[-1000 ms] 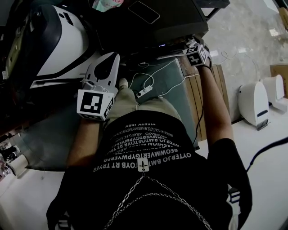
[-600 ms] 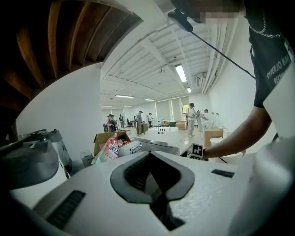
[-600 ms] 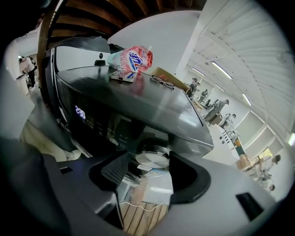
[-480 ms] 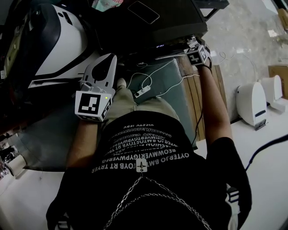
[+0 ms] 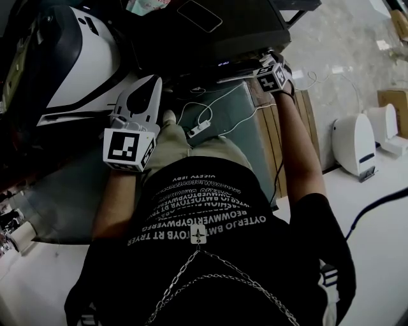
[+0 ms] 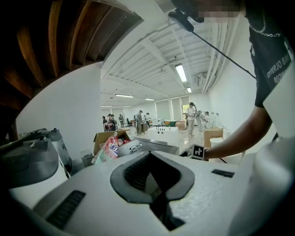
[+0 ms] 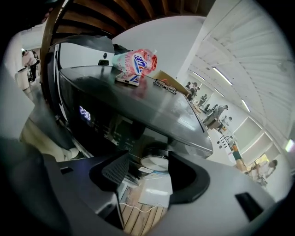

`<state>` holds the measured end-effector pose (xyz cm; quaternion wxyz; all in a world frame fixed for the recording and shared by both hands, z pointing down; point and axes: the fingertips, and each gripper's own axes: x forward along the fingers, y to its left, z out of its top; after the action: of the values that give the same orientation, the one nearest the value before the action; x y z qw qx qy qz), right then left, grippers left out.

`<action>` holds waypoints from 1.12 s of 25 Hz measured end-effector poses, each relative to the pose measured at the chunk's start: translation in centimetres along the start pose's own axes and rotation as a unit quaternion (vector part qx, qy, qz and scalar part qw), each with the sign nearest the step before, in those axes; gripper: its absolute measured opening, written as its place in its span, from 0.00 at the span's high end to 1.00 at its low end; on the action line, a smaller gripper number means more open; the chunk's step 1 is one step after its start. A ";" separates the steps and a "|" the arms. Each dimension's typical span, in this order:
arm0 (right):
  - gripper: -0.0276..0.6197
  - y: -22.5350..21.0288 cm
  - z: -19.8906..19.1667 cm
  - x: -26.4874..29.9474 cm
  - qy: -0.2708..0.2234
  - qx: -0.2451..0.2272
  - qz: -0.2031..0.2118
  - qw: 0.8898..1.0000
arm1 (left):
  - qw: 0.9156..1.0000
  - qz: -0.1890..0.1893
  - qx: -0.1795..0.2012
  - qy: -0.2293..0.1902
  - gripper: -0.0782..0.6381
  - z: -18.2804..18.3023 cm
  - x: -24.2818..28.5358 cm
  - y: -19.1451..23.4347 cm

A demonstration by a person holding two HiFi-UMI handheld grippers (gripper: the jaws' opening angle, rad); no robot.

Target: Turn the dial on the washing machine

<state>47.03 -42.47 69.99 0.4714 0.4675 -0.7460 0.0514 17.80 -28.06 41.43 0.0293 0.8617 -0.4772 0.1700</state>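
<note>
The dark washing machine stands in front of me. Its round silver dial sits low on the front panel, right of the lit display. My right gripper reaches up to the panel; the dial is between its wide jaws, which are closing, and a gap still shows at the left pad. In the head view the right gripper is at the machine's front edge. My left gripper hangs over my knee, tips together, nothing in it; the same shut gripper shows in its own view.
A red-and-blue pouch, glasses and a flat phone lie on the machine's top. A white and dark appliance stands to the left. A power strip with white cables lies on the floor, wooden slats beside it.
Both grippers have drifted slightly up and left in the head view. The right one stays at the machine's front, the left one stays shut.
</note>
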 end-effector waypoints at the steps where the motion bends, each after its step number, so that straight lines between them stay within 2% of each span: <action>1: 0.54 -0.3 -0.3 0.1 0.006 0.005 -0.001 1.000 | 1.000 -0.001 0.001 0.000 0.88 0.0 0.0 0.0; 4: 0.54 -0.7 -0.5 0.3 0.011 0.017 0.002 1.000 | 1.000 -0.002 0.002 -0.001 0.88 0.0 -0.1 0.0; 6: 0.54 -0.6 0.2 -0.2 -0.003 0.022 0.001 1.000 | 1.000 -0.002 0.003 0.000 0.88 0.0 -0.3 0.1; 10: 0.57 -0.4 2.9 -4.4 -0.083 0.074 -0.011 0.994 | 1.000 0.001 0.004 -0.006 0.88 0.5 -0.7 0.4; 14: 0.74 1.0 6.2 -12.1 -0.190 0.129 -0.003 0.973 | 1.000 0.007 0.001 -0.014 0.88 1.0 -1.0 1.2; 16: 0.81 1.1 7.2 -16.3 -0.241 0.149 -0.012 0.959 | 1.000 0.011 0.000 -0.020 0.88 1.3 -1.1 1.3; 18: 0.94 0.6 7.9 -20.2 -0.278 0.165 -0.031 0.946 | 0.999 0.015 0.003 -0.030 0.88 1.9 -1.2 1.2; 20: 0.96 0.1 8.3 -23.3 -0.296 0.169 -0.042 0.939 | 0.999 0.015 0.007 -0.043 0.88 2.7 -1.3 0.9; 28: 0.97 -0.2 11.1 -31.0 -0.324 0.147 -0.066 0.932 | 0.998 -0.016 0.014 -0.064 0.88 4.4 -1.7 -1.6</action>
<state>43.56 -28.17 40.51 0.1317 0.5708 -0.8101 -0.0247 19.50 -26.72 36.89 -0.0108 0.8788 -0.4617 0.1202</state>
